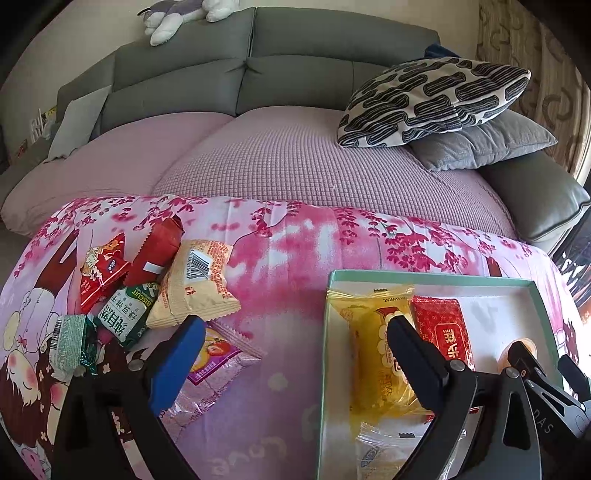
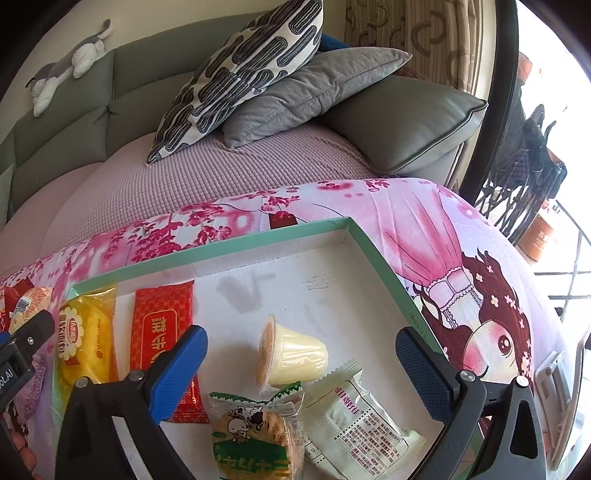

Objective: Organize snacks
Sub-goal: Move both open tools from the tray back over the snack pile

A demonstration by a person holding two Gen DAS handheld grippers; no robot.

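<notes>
A shallow green-rimmed box [image 1: 436, 277] [image 2: 221, 242] lies on the pink blanket. In it are a yellow pack [image 1: 365, 343] [image 2: 86, 332], a red pack [image 1: 443, 328] [image 2: 162, 317], a pale pudding cup [image 2: 295, 356] on its side, a green-and-white biscuit pack [image 2: 255, 432] and a white sachet [image 2: 362, 417]. My right gripper [image 2: 301, 369] is open, with the cup between its pads and touching neither. My left gripper [image 1: 295, 350] is open and holds nothing, straddling the box's left edge. A purple pack [image 1: 218, 354] lies under its left finger. Loose snacks are piled at the left: a beige pack [image 1: 195, 288], red packs [image 1: 157, 251] and a green biscuit pack [image 1: 125, 314].
The pink printed blanket [image 1: 288, 251] covers the front of a grey sofa with a mauve textured cover [image 1: 295, 162]. A black-and-white patterned cushion [image 1: 432, 99] rests on a grey cushion [image 1: 487, 144] at the back right. A plush toy [image 1: 177, 18] lies on the sofa back.
</notes>
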